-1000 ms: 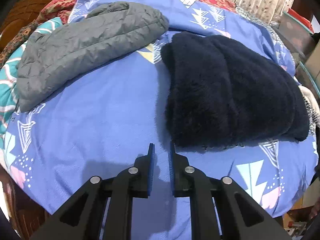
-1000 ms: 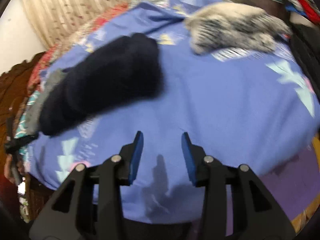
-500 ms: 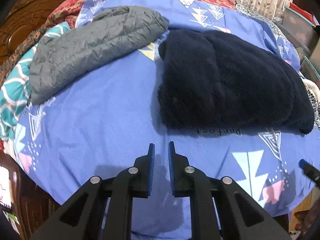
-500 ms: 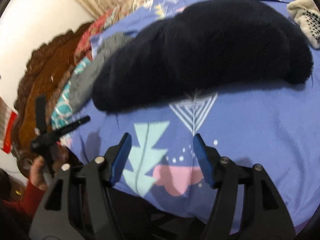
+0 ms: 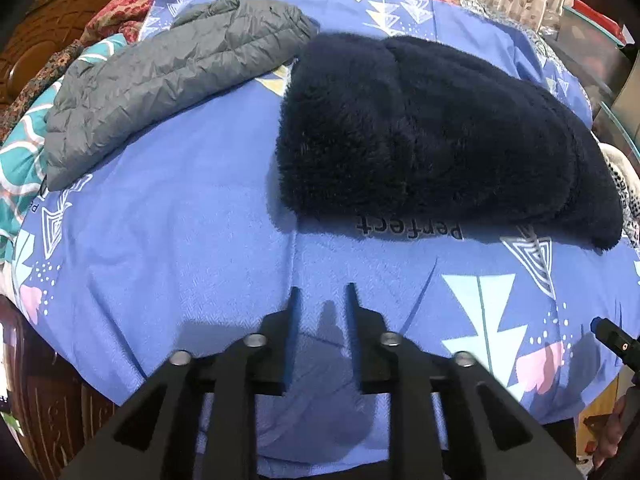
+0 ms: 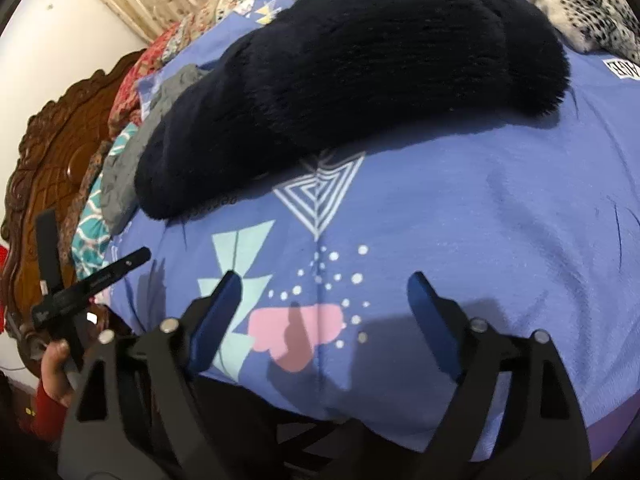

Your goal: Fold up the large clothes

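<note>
Left wrist view: left tongs slightly parted, holding nothing, below the dark fleece at center; gray jacket upper left. Right tongs gape wide, holding nothing, over the blue bedsheet.

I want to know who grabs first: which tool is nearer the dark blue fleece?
Hard to call; perhaps left. The left tool faces the dark blue fleece near its left end; the right tool sits similarly short, toward its right.

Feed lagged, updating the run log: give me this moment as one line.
left tongs: open, empty, above bedsheet | right tongs: open wide, empty | navy fleece: folded, lying free | grey jacket: beside it
</note>
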A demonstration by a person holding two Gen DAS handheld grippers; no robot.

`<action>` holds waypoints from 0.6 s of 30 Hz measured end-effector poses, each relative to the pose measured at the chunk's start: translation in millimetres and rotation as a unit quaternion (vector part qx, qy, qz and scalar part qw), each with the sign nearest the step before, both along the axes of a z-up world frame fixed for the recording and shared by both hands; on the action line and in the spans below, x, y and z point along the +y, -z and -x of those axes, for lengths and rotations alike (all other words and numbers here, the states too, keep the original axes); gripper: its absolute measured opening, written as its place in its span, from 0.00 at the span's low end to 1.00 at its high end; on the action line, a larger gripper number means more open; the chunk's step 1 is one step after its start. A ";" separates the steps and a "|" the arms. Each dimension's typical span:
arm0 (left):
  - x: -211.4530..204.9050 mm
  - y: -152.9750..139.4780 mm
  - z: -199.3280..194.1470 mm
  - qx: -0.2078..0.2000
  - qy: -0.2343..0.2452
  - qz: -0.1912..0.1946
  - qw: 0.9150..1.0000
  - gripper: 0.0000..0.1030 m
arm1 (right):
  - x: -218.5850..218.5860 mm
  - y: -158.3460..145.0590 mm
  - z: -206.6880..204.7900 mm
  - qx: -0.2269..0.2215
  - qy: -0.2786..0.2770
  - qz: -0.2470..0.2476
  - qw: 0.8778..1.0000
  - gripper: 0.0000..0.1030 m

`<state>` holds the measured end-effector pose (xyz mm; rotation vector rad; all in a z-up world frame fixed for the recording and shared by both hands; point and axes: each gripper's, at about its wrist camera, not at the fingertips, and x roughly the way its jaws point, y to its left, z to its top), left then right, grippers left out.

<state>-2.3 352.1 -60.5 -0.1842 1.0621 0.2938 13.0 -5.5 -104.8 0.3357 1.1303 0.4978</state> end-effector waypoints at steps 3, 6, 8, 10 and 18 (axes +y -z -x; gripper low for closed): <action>0.0 -3.3 0.9 -0.012 -0.008 -0.007 1.000 0.69 | -0.2 1.9 -0.4 0.004 0.003 -0.002 1.000 0.82; -0.6 -4.1 0.7 -0.013 -0.012 -0.021 1.000 0.76 | 2.3 5.6 -0.6 0.009 0.002 -0.003 1.000 0.82; -0.3 -3.2 0.2 -0.009 -0.012 -0.025 1.000 0.79 | 2.1 7.8 -1.2 0.014 0.002 -0.002 1.000 0.82; -0.9 -2.1 -0.1 -0.006 -0.011 -0.029 0.999 0.80 | 0.6 12.9 -2.5 0.025 0.005 -0.002 1.000 0.82; -3.7 8.6 -2.2 0.013 -0.002 -0.037 0.999 0.85 | -6.7 29.8 -3.4 0.051 0.024 -0.036 0.998 0.86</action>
